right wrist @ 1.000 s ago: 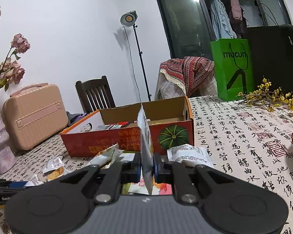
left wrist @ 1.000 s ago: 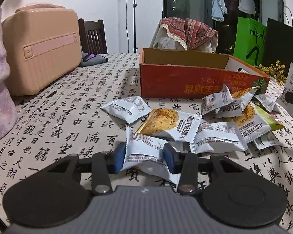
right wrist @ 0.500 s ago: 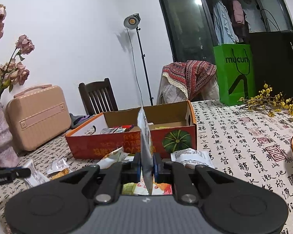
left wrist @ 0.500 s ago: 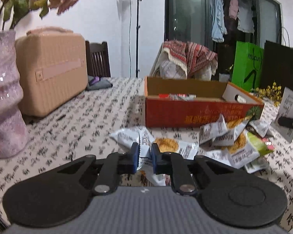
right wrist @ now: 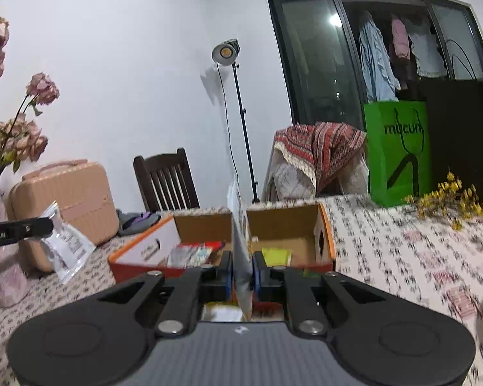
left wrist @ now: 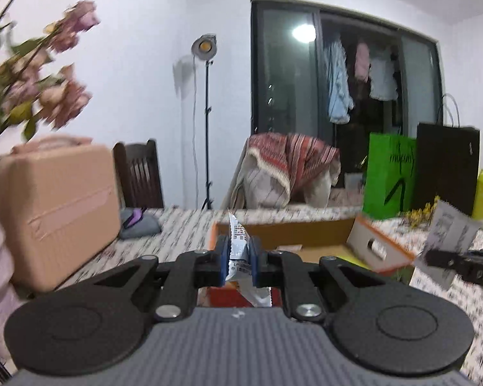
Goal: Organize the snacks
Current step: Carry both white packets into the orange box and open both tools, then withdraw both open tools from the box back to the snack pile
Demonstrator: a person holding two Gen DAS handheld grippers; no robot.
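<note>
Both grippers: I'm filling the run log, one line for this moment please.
left gripper: shut on snack packet | right gripper: shut on packet | box: open

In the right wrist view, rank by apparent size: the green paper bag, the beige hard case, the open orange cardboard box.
Largest to smallest, as they look:
1. Open orange cardboard box
2. Green paper bag and beige hard case: too alike to rank; the case is partly hidden.
The box is nearest the camera, so its lead may mislead.

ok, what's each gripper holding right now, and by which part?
Left gripper is shut on a silver snack packet, pinched across its middle. Right gripper is shut on another packet, held edge-on near its lower half.
</note>
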